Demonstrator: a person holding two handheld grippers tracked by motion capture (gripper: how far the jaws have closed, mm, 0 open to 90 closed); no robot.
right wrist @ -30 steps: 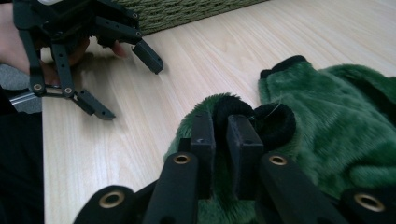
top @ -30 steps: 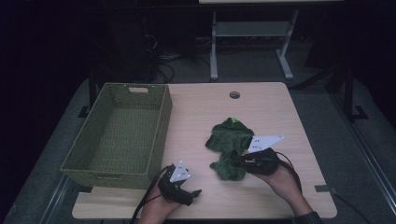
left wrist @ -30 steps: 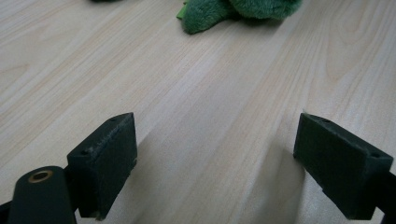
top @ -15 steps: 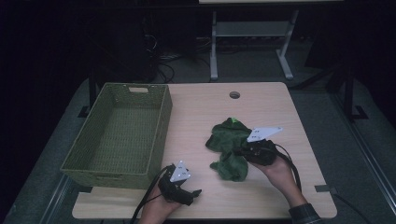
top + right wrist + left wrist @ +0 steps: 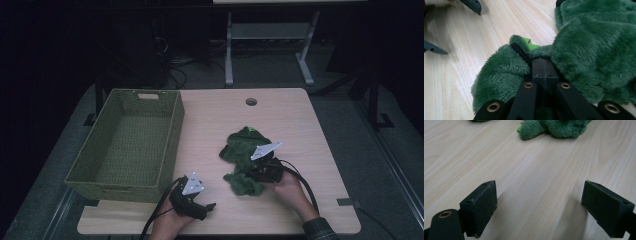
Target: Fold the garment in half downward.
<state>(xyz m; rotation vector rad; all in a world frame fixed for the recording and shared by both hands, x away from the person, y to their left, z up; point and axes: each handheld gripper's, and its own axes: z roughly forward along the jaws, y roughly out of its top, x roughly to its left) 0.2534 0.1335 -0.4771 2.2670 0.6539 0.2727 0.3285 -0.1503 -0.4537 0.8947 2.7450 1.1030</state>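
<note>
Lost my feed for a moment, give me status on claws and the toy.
Right claw shut on fuzzy green plush toy. Left claw open, empty, on wooden table. Green woven basket unobstructed.

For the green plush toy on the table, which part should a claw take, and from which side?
Probably the floppy near end of the green plush toy, approached from the person's side, low over the table. The toy lies slumped and flat, so a soft fold at its edge pinches more easily than the bulky middle. The right claw is shut on such a fold; the left claw rests open nearby.
</note>
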